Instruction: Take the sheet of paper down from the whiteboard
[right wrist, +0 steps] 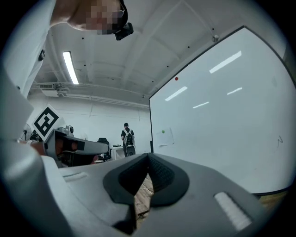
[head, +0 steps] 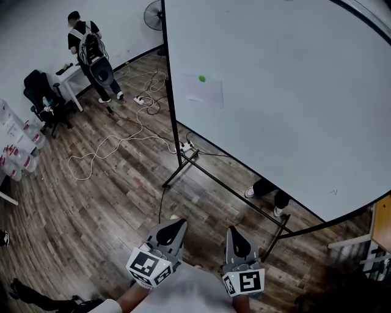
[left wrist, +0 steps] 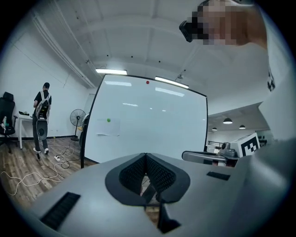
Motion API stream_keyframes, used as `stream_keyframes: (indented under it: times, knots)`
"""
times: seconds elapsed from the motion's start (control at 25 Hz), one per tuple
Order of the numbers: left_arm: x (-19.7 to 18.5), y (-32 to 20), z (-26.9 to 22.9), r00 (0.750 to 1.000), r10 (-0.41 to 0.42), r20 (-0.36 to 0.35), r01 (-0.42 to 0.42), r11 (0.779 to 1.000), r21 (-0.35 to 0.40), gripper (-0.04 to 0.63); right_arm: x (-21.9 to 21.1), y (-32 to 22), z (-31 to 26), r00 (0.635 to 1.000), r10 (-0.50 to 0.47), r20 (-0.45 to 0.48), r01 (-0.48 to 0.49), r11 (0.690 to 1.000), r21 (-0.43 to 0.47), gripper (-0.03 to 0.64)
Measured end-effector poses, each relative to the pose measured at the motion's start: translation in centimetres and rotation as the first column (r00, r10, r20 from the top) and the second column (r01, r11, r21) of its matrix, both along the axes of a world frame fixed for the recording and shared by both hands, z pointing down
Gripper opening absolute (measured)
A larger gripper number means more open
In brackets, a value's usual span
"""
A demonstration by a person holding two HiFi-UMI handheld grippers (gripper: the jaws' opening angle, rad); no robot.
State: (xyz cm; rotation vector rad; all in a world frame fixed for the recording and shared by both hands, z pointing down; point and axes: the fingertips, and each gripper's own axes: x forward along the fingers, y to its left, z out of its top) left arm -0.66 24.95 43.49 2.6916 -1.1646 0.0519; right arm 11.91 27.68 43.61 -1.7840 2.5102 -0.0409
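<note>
A white sheet of paper point(head: 204, 91) hangs on the big whiteboard point(head: 287, 92), pinned by a green round magnet point(head: 202, 78) near the board's left edge. It also shows as the sheet point(left wrist: 109, 127) in the left gripper view and the sheet point(right wrist: 165, 137) in the right gripper view. My left gripper point(head: 172, 228) and right gripper point(head: 236, 238) are low in the head view, well short of the board and side by side. Both have their jaws shut with nothing between them, as seen at the left gripper point(left wrist: 146, 157) and right gripper point(right wrist: 148, 157).
The whiteboard stands on a black frame with feet point(head: 183, 165) on the wooden floor. White cables point(head: 116, 140) and a power strip lie on the floor at left. A person with a backpack point(head: 88, 55) stands by a desk; an office chair point(head: 43, 98) and a fan point(head: 154, 12) are farther off. Someone's shoes point(head: 266, 192) show under the board.
</note>
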Motion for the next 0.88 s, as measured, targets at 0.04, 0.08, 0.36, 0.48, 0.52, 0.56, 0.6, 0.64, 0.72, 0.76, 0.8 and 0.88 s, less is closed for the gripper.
stream_keyframes:
  times: [0.04, 0.08, 0.36, 0.48, 0.52, 0.56, 0.6, 0.64, 0.72, 0.76, 0.8, 0.88]
  knots:
    - [-0.3, -1.2, 0.3, 1.000, -0.004, -0.008, 0.004, 1.000, -0.003, 0.008, -0.2, -1.3, 0.1, 1.000, -0.003, 0.010, 0.003, 1.000, -0.001, 0.011]
    - [-0.5, -2.4, 0.6, 1.000, -0.009, -0.015, 0.009, 1.000, -0.004, 0.008, -0.5, -2.6, 0.2, 1.000, -0.006, 0.017, 0.006, 1.000, -0.001, 0.010]
    - [-3.0, -13.6, -0.2, 0.999, 0.001, -0.044, -0.002, 1.000, -0.010, 0.008, -3.2, -13.9, -1.8, 0.999, 0.018, -0.032, -0.017, 0.999, 0.039, 0.011]
    - [-4.4, -18.5, -0.5, 0.998, 0.025, -0.051, -0.026, 1.000, -0.012, 0.008, -4.3, -18.7, -3.1, 0.998, 0.054, -0.031, -0.052, 0.997, 0.059, 0.011]
    - [-4.6, -20.3, -0.7, 0.998, 0.037, -0.049, -0.038, 0.999, -0.010, 0.008, -4.4, -20.4, -3.3, 0.997, 0.067, -0.027, -0.065, 0.996, 0.060, 0.011]
    - [-4.8, -22.0, -1.0, 0.998, 0.050, -0.047, -0.051, 0.999, -0.006, 0.008, -4.5, -22.1, -3.5, 0.996, 0.081, -0.024, -0.079, 0.995, 0.062, 0.011]
    - [-5.0, -23.8, -1.3, 0.997, 0.063, -0.046, -0.063, 0.998, 0.000, 0.008, -4.7, -23.8, -3.7, 0.995, 0.095, -0.024, -0.093, 0.994, 0.065, 0.011]
    - [-5.3, -25.6, -1.6, 0.996, 0.074, -0.046, -0.074, 0.997, 0.004, 0.008, -5.0, -25.6, -4.0, 0.994, 0.107, -0.025, -0.105, 0.992, 0.067, 0.011]
    - [-5.8, -28.9, -2.1, 0.995, 0.092, -0.049, -0.091, 0.996, 0.010, 0.008, -5.7, -28.6, -4.4, 0.992, 0.125, -0.027, -0.122, 0.990, 0.074, 0.011]
    - [-6.0, -30.3, -2.4, 0.994, 0.100, -0.052, -0.099, 0.995, 0.013, 0.008, -6.0, -29.9, -4.6, 0.991, 0.130, -0.028, -0.127, 0.989, 0.078, 0.011]
    - [-6.1, -31.5, -2.5, 0.993, 0.108, -0.055, -0.107, 0.994, 0.017, 0.008, -6.3, -30.9, -4.8, 0.990, 0.134, -0.031, -0.131, 0.988, 0.081, 0.011]
    - [-6.2, -33.3, -2.7, 0.991, 0.123, -0.057, -0.122, 0.992, 0.025, 0.008, -6.9, -32.6, -5.2, 0.990, 0.139, -0.038, -0.135, 0.987, 0.087, 0.011]
